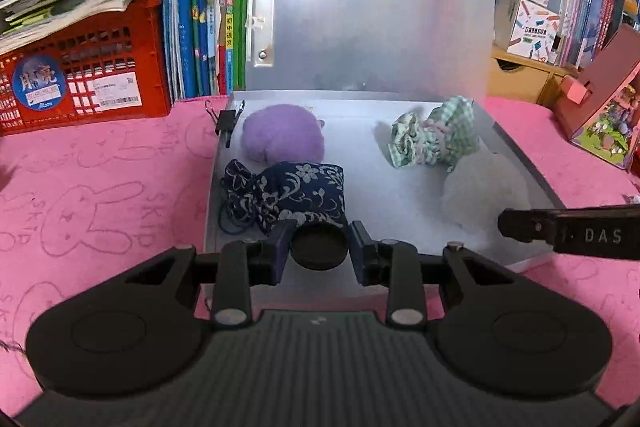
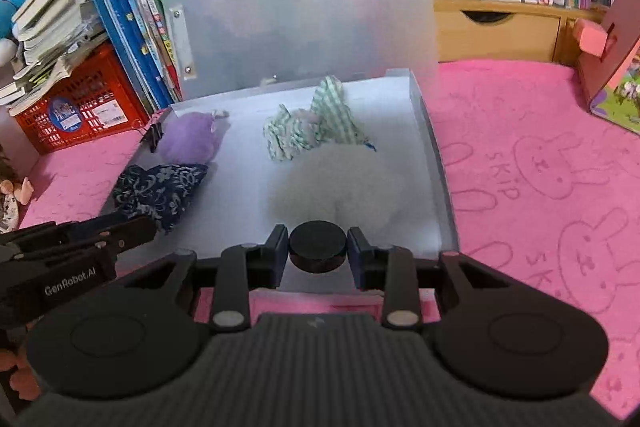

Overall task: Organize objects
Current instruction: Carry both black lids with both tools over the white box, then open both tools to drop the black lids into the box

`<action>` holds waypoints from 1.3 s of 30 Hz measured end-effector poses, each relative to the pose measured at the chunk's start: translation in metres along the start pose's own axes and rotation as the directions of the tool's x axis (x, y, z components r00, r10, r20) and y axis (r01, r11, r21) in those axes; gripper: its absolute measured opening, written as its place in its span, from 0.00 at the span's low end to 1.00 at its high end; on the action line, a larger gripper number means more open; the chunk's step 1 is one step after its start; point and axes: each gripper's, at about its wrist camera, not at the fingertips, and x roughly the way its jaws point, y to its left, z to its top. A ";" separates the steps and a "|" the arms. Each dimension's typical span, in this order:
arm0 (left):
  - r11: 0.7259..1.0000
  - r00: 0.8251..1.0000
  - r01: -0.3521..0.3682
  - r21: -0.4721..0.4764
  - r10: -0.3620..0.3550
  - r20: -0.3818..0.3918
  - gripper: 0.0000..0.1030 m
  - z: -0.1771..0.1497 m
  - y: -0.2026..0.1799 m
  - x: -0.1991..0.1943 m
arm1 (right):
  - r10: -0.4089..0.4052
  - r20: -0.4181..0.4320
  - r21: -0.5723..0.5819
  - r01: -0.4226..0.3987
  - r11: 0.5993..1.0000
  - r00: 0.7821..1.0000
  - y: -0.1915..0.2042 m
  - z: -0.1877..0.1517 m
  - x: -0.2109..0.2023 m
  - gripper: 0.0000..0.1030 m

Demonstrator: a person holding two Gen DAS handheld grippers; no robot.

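A shallow grey box (image 1: 528, 167) with its frosted lid (image 1: 372, 19) standing upright lies on the pink cloth. Inside it are a purple plush pouch (image 1: 280, 137), a navy floral drawstring pouch (image 1: 292, 195), a green checked pouch (image 1: 436, 139) and a white fluffy thing (image 1: 480, 195). My left gripper (image 1: 319, 239) hangs over the box's near edge, shut on a black round disc (image 1: 319, 249), just in front of the navy pouch. My right gripper (image 2: 317, 239) is shut on a second black disc (image 2: 317, 247), close before the white fluffy thing (image 2: 340, 183).
A black binder clip (image 1: 226, 121) grips the box's left wall. A red crate (image 1: 80, 75) under stacked books, upright books (image 1: 200, 7) and a wooden drawer unit (image 2: 496, 31) line the back. A pink cardboard house (image 1: 600, 107) stands at the right. The pink rabbit-print cloth (image 2: 540, 167) surrounds the box.
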 end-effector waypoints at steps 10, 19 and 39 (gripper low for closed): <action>0.999 0.998 -0.043 0.021 0.044 -0.037 0.36 0.008 0.005 0.031 | -0.036 0.006 0.054 0.036 0.998 0.999 -0.015 0.013 0.022 0.35; 0.997 0.997 -0.071 0.011 0.071 -0.036 0.36 0.019 0.012 0.050 | -0.082 0.018 0.042 0.081 0.996 0.996 -0.020 0.027 0.037 0.35; 0.998 0.998 -0.062 0.024 0.062 -0.019 0.51 0.019 0.008 0.044 | -0.082 0.011 0.034 0.082 0.996 0.997 -0.018 0.017 0.034 0.58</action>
